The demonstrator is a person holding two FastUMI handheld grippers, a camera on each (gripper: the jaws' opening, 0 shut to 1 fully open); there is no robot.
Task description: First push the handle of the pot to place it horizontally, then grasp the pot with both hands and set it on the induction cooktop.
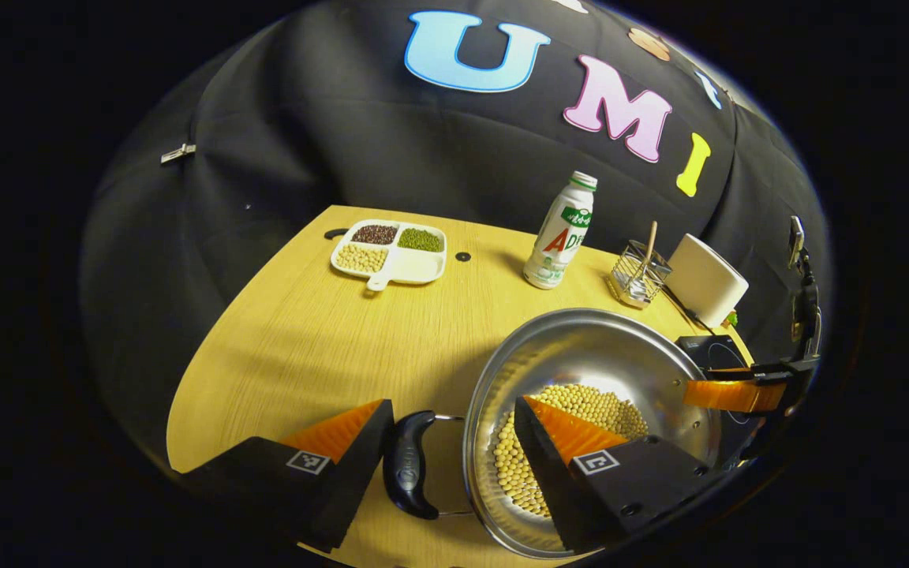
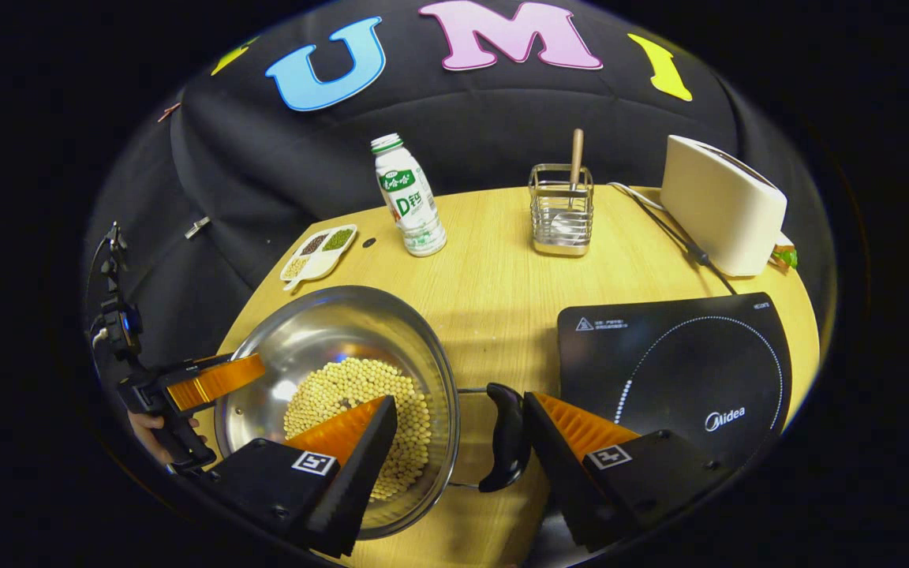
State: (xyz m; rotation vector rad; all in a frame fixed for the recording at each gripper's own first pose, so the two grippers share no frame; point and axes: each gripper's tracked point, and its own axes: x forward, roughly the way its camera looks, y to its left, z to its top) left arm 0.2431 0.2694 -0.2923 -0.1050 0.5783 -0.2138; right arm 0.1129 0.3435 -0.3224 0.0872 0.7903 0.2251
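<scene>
Pot (image 1: pixel 589 371) is straddled at each handle by left tongs (image 1: pixel 454 426) and right tongs (image 2: pixel 458 418), both spread, unclenched.

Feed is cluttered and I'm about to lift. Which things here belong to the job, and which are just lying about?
Job:
pot of beans
left handle, right handle
induction cooktop
left tool, right tool, each open astride the rim and a handle

Lying about:
divided dish
bottle
wire holder
toaster
</scene>
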